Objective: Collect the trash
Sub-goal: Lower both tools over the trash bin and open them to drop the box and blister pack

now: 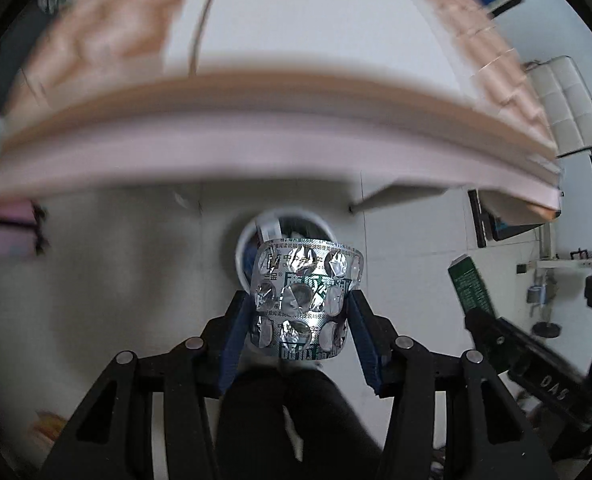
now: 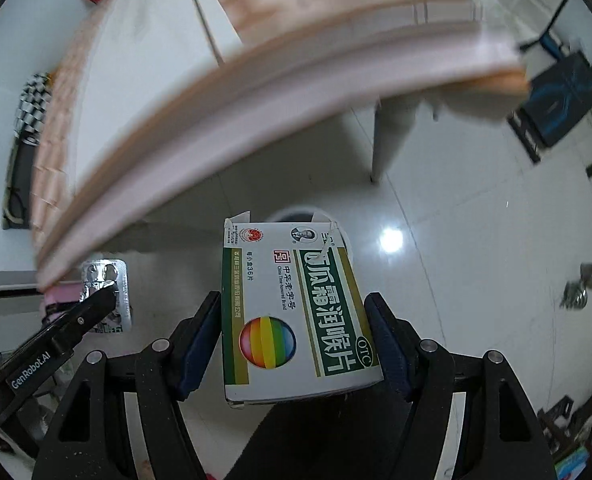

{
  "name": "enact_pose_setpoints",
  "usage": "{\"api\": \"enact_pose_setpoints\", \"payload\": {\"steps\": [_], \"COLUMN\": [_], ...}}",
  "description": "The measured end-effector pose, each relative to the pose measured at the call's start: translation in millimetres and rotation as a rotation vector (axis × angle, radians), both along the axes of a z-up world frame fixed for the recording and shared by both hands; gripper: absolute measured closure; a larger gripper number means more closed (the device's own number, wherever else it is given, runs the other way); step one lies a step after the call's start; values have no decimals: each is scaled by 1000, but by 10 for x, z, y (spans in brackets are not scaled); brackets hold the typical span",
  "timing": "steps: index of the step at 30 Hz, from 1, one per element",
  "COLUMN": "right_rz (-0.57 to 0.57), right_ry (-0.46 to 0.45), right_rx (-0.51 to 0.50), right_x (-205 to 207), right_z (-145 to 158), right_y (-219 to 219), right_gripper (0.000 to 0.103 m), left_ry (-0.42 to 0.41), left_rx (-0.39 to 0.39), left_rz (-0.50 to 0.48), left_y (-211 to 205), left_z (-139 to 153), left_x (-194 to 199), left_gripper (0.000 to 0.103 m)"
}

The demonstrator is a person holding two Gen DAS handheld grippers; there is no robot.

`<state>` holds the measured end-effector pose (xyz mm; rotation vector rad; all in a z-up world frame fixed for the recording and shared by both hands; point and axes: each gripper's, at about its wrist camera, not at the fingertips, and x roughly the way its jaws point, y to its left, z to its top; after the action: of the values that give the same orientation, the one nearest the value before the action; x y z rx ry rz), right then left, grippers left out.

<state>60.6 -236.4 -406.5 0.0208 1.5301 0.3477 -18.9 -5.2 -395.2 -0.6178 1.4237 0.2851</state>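
While gripped, medicine box (image 2: 296,312) reads "OTC", "36"; blister pack (image 1: 304,300) clamped.

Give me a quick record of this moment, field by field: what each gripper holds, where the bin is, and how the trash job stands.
left gripper: shut on the foil blister pack
right gripper: shut on the medicine box
bin: white, on the floor below and ahead of both grippers, some trash already inside
table edge: above the bin, blurred
task state: both items held above the bin, not yet dropped
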Motion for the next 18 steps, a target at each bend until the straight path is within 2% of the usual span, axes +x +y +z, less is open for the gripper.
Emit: {"api": "enact_pose_setpoints", "payload": {"steps": [4, 9, 11, 13, 16, 17, 18], "right_rz": [-50, -105, -113, -117, -121, -114, -109], "right_ry": [79, 136, 144, 155, 193, 207, 219], "right_rx": [3, 10, 17, 23, 62, 78, 93], "right_x": [18, 134, 183, 243, 310, 324, 345], "right_z": [-837, -1887, -2185, -2474, -2848, -2964, -3058], "right_y": [-102, -172, -176, -176, -161, -140, -108], "right_gripper": [30, 30, 30, 30, 30, 30, 27], "left_ry": [48, 82, 101, 111, 104, 101, 102], "left_rx": [-100, -198, -251, -281, -286, -280, -269], "left_rz": [62, 100, 137, 154, 186, 200, 210], "left_y": [-11, -1, 15, 53, 119, 150, 182], "left_z": [-858, -1725, -2077, -2276, -2459, -2480, -2457], "left_x": [47, 200, 253, 252, 249, 233, 221], "left_gripper": [53, 48, 48, 48, 24, 18, 17]}}
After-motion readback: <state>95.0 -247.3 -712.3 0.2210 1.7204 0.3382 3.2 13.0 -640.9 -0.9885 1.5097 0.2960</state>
